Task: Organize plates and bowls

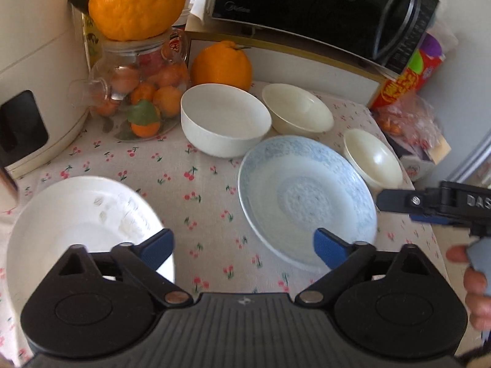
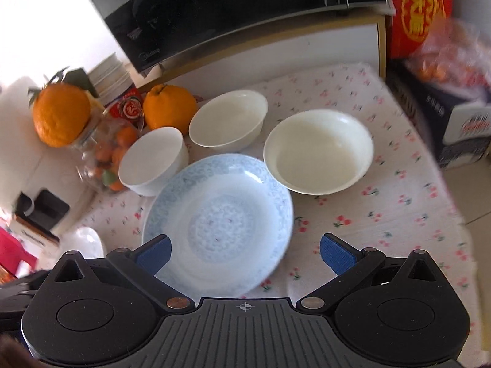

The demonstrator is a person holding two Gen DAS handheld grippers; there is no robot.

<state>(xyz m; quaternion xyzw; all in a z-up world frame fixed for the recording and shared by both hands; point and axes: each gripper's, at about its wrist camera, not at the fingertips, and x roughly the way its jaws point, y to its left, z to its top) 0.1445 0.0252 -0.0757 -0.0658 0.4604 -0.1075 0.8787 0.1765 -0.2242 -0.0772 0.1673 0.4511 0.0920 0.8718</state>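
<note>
Both your grippers are spread wide, holding nothing. The blue plate [image 2: 218, 214] lies on the desk just ahead of your right gripper [image 2: 244, 254], ready for a rim grasp; the white plate [image 1: 83, 224] sits beside your left gripper [image 1: 242, 248], bowls [image 2: 319, 150] beyond.

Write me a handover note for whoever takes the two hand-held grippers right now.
Left hand-held gripper: open, empty, above the tablecloth between the white plate and the blue-patterned plate.
Right hand-held gripper: open, empty, over the near rim of the blue-patterned plate.
Dishes: white deep bowl beside the glass jar; two cream bowls, one at the back, one at the right. Each stands separately.
Done: nothing stacked yet.
Left: stack the plates and nest the bowls; the blue-patterned plate looks like the nearest pick.
</note>
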